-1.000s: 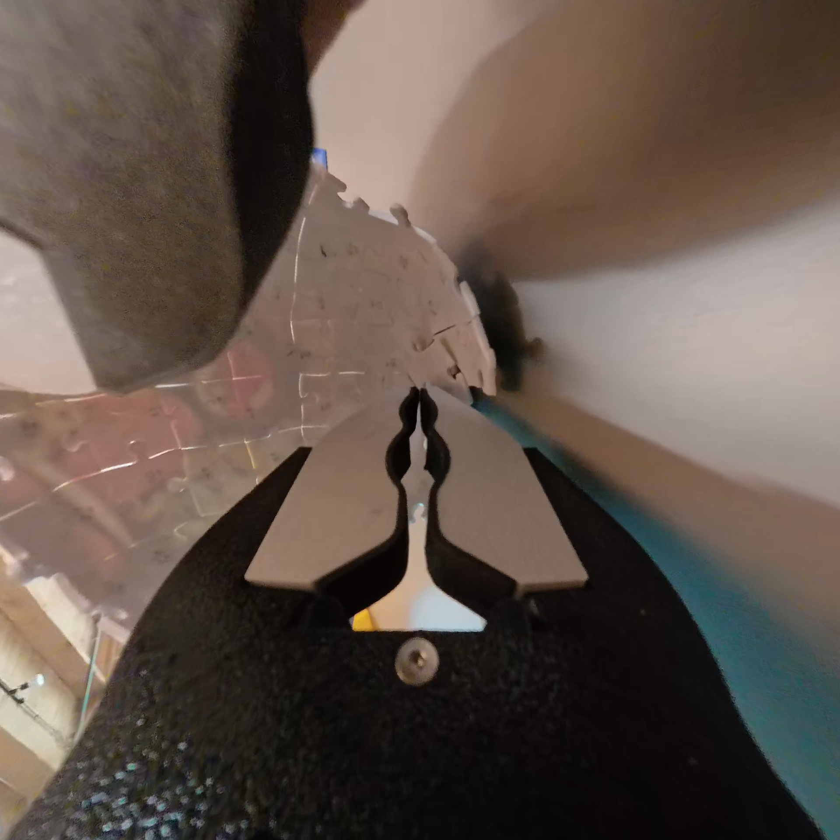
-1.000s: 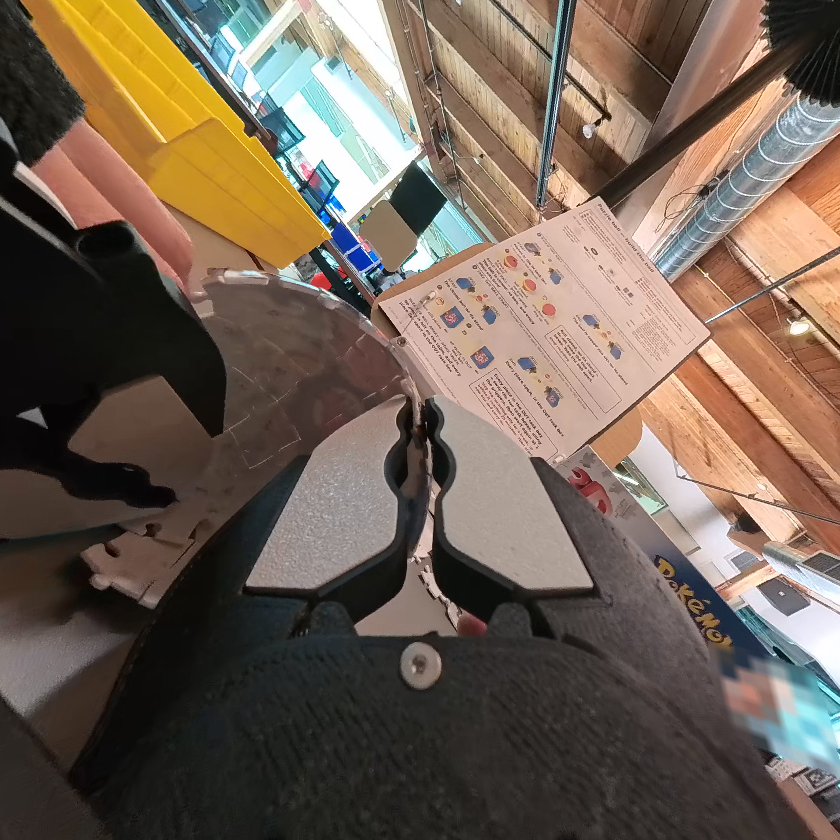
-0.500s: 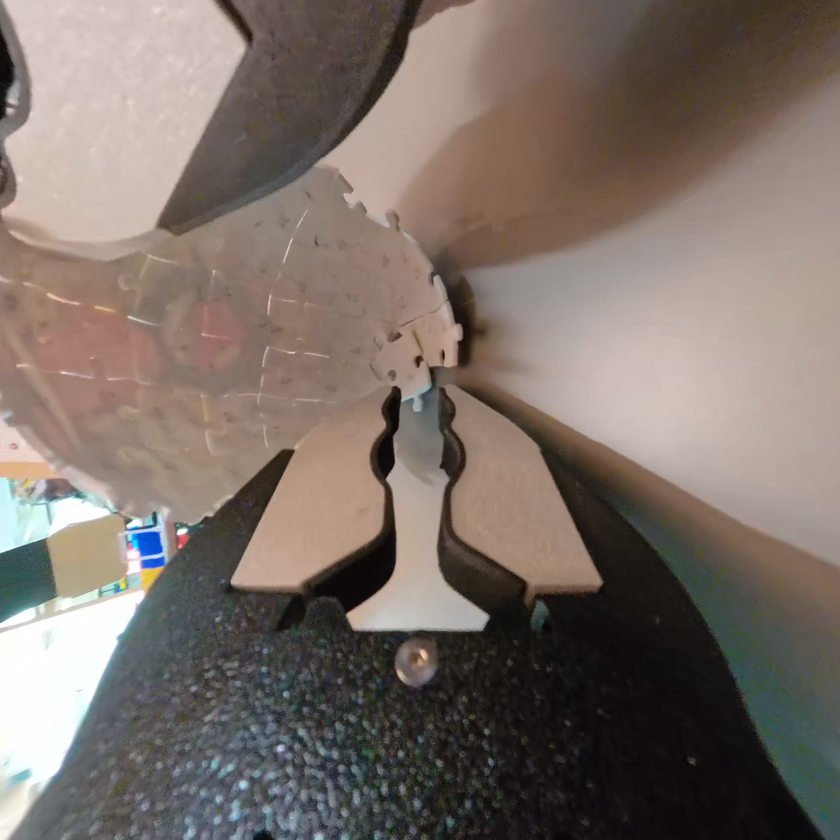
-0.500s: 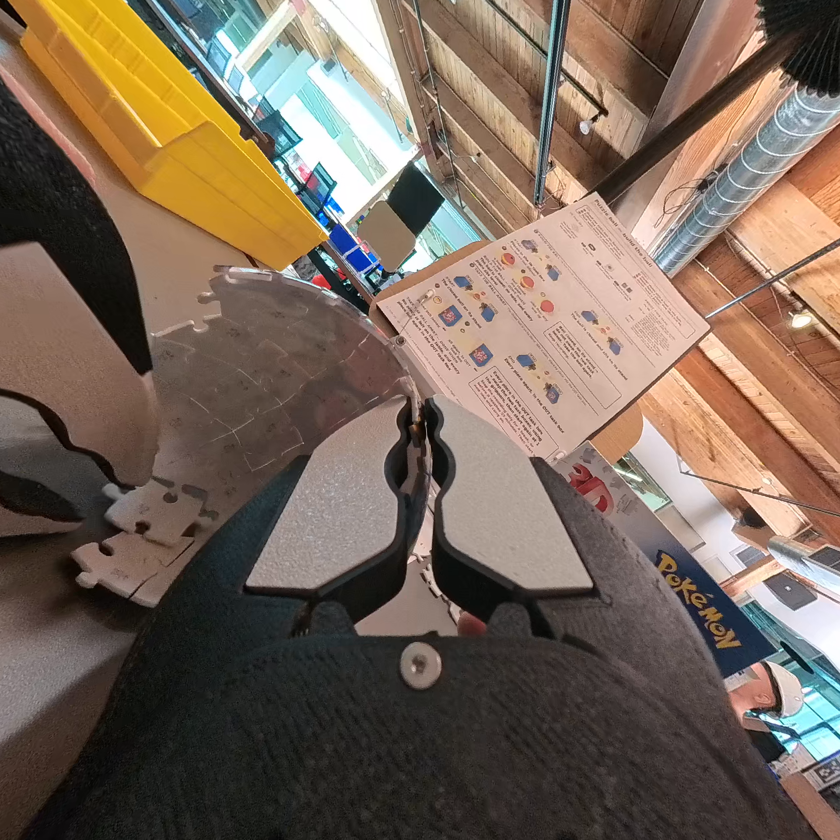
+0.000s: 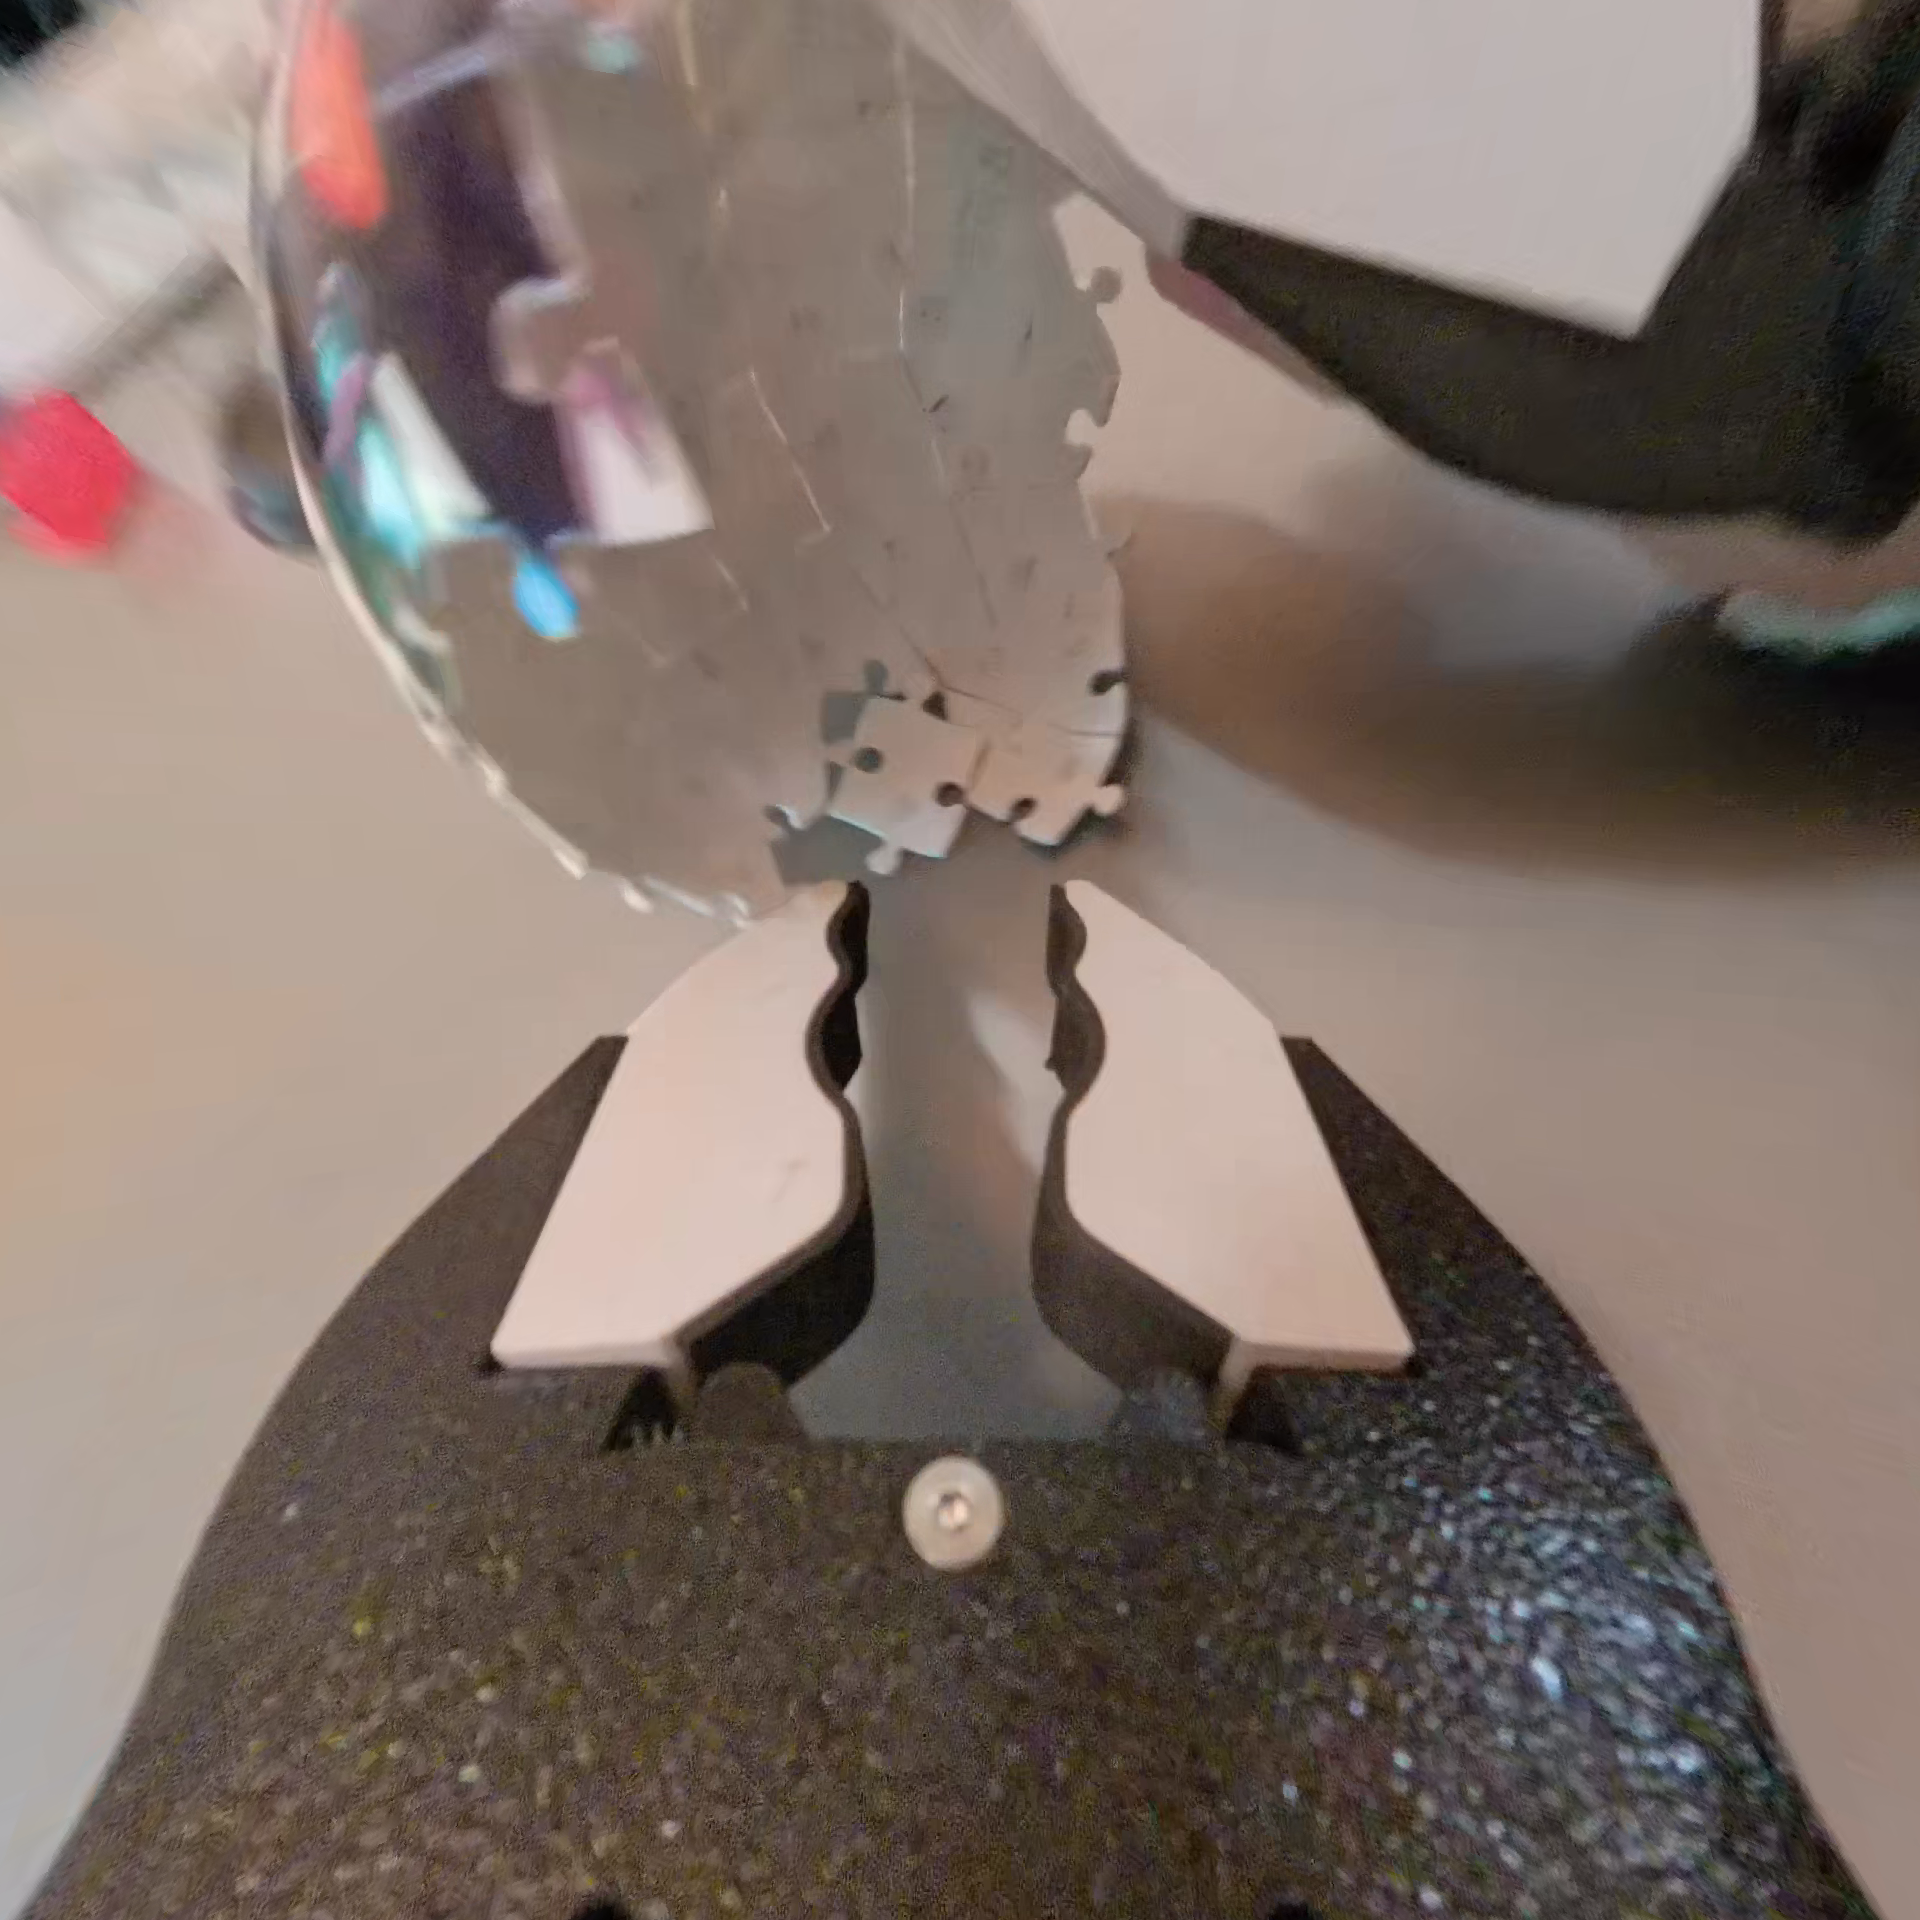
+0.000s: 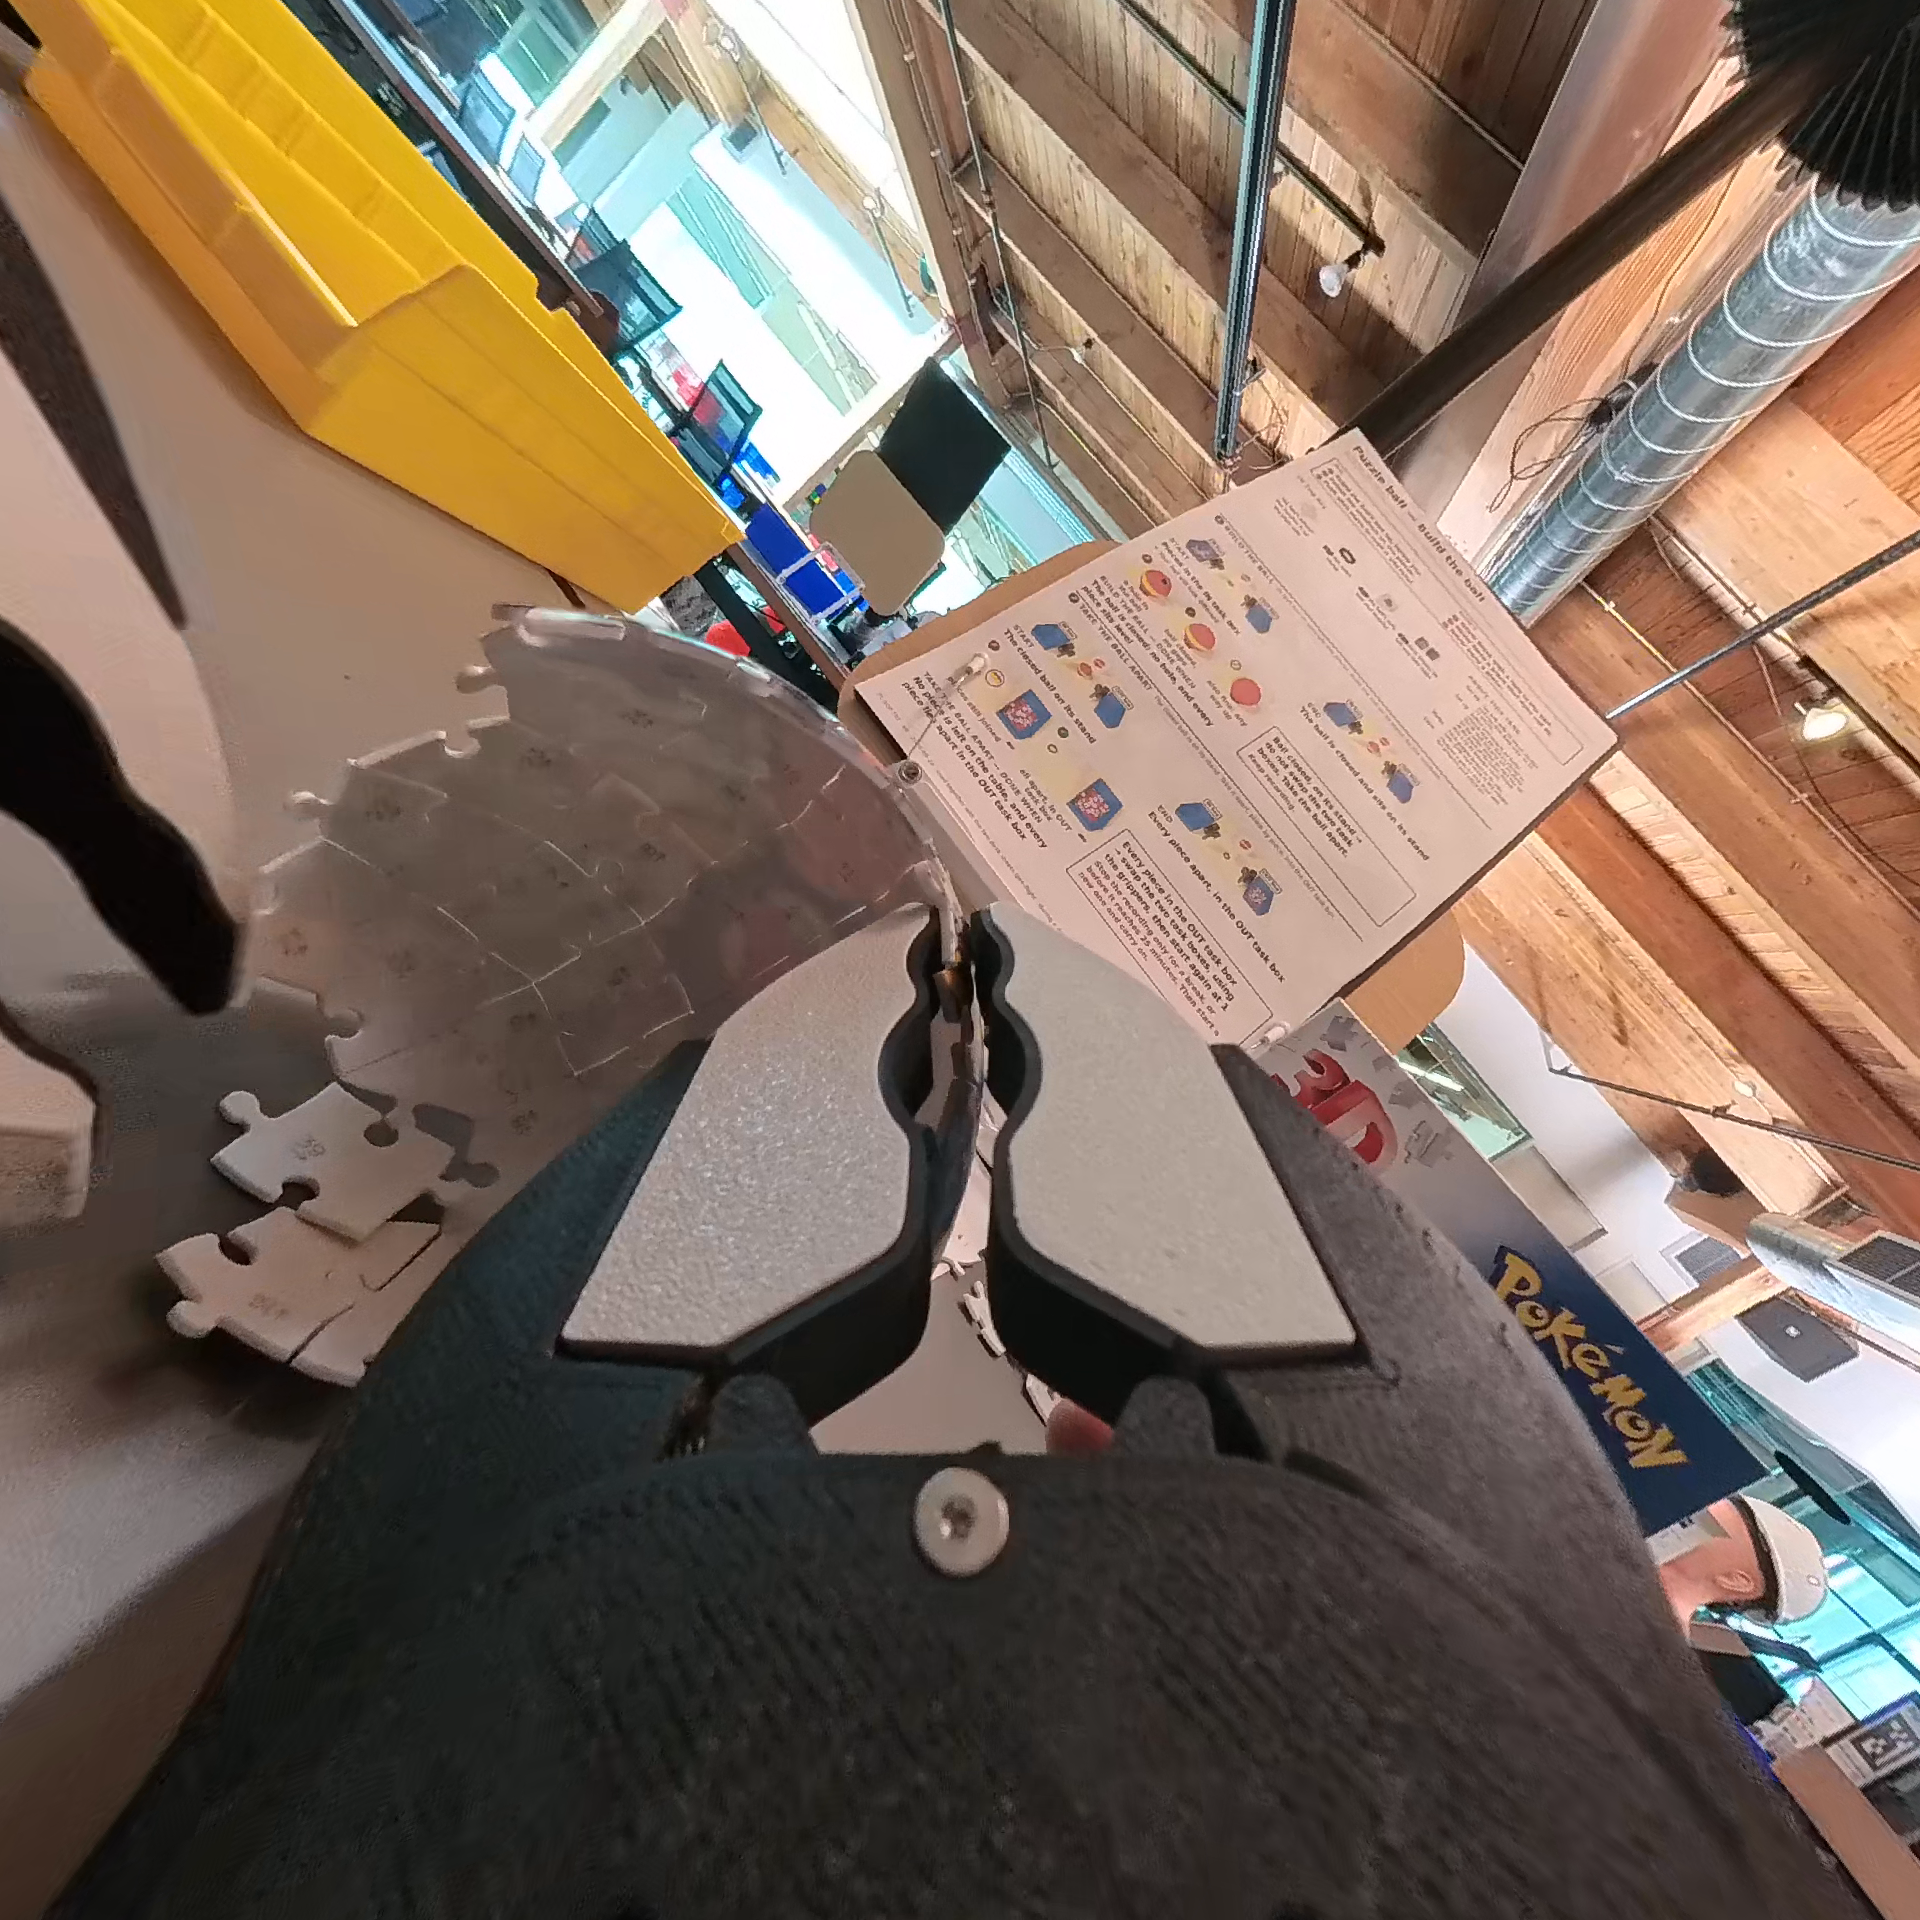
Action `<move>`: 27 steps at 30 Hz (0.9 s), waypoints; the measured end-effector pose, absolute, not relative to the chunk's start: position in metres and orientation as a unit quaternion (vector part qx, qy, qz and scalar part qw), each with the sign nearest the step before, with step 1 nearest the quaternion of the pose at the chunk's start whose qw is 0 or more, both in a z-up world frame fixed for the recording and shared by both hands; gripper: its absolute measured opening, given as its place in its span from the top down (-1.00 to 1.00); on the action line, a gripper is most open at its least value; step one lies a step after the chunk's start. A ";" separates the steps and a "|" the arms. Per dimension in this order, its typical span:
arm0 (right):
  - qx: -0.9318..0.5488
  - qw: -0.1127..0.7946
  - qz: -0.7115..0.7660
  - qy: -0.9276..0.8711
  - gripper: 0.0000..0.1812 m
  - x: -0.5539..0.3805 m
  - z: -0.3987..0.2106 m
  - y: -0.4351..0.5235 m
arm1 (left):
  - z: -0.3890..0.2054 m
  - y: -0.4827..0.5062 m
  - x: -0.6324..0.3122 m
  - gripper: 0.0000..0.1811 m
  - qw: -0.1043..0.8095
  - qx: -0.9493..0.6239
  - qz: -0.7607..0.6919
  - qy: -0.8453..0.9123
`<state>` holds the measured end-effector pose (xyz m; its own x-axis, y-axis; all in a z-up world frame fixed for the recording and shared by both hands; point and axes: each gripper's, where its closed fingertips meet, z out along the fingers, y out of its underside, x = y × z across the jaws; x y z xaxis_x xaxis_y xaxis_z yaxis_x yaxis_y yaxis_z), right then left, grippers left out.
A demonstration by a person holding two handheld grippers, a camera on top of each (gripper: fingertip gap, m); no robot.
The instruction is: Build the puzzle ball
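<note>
Black-and-grey left hand-held gripper (image 5: 954,914): jaws now parted, empty, let go since a second ago | right hand-held gripper (image 6: 961,961): clamped on rim of silvery curved puzzle-ball shell (image 6: 582,862), lifted above beige desk (image 6: 343,582) | newly fitted piece appears seated; loose white pieces (image 6: 312,1205) remain.

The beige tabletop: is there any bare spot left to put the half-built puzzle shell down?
Yes: the beige tabletop lies bare left of the left gripper, and between the yellow plastic bin and the silvery curved puzzle shell. It is crowded beside the loose white puzzle pieces.
</note>
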<state>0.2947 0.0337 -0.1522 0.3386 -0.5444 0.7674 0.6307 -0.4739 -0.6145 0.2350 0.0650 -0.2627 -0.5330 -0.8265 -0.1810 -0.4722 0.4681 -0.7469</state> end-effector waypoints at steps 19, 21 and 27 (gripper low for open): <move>-0.632 0.500 -0.592 -0.002 0.94 0.291 -0.152 0.031 | -0.259 0.063 0.253 0.85 0.096 -0.716 -0.466 0.511; -0.632 0.501 -0.591 -0.001 0.94 0.290 -0.152 0.032 | -0.260 0.061 0.255 0.85 0.099 -0.719 -0.461 0.511; -0.631 0.506 -0.588 -0.002 0.94 0.288 -0.152 0.034 | -0.261 0.052 0.257 0.86 0.074 -0.718 -0.466 0.511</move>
<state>0.2877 0.0344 -0.1522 0.3078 -0.5924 0.7445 0.5981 -0.4881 -0.6356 0.2571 0.0523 -0.2606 0.0434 -0.8031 0.5943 -0.6642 -0.4676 -0.5833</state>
